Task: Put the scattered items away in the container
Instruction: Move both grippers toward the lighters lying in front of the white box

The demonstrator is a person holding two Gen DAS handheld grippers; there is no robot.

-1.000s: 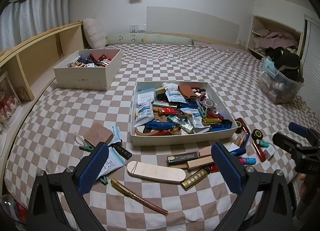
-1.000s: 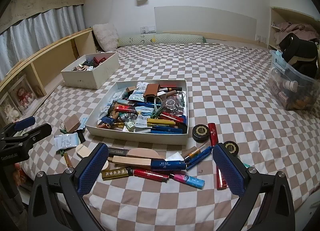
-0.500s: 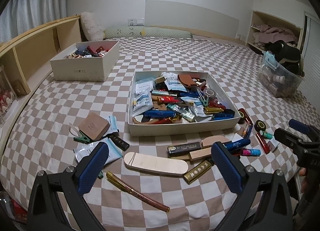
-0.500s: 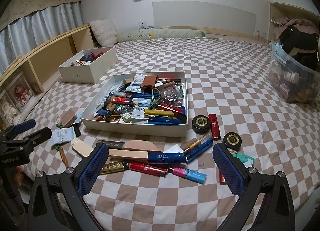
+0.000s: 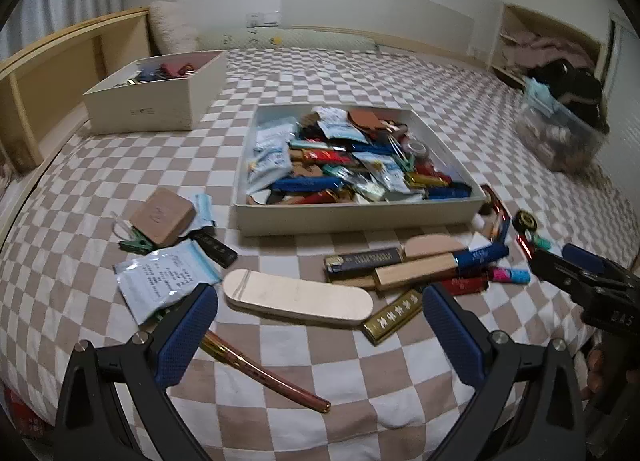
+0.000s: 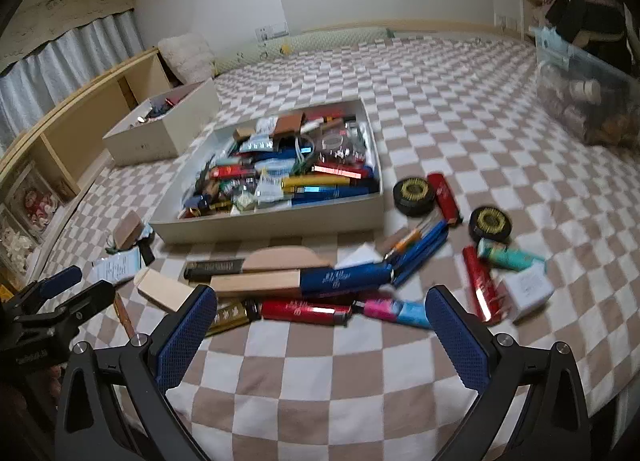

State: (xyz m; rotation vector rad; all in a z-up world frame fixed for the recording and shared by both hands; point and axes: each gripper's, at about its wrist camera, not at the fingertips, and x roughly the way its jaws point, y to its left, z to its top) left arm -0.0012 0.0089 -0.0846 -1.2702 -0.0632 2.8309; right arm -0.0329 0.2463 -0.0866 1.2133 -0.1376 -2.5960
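A shallow white tray (image 5: 352, 217) (image 6: 276, 223) full of pens, packets and boxes sits mid-bed on the checkered cover. Scattered items lie in front of it: a flat wooden oval case (image 5: 298, 298), a gold-red pen (image 5: 264, 375), a white packet (image 5: 164, 283), a brown square box (image 5: 162, 215), a red tube (image 6: 306, 311), a pink-blue tube (image 6: 394, 311), two black round tins (image 6: 414, 191) and a blue-ended wooden box (image 6: 300, 281). My left gripper (image 5: 320, 335) is open just above the near items, holding nothing. My right gripper (image 6: 322, 341) is open too, empty, over the red tube.
A taller white box (image 5: 158, 97) of small things stands at the back left by a wooden shelf (image 5: 48, 73). A clear plastic bin (image 6: 588, 101) sits at the right edge of the bed. The bed's front edge is close under both grippers.
Both grippers have moved forward and lower toward the scattered items, which now look larger. The right view has tilted. Nothing has been picked up.
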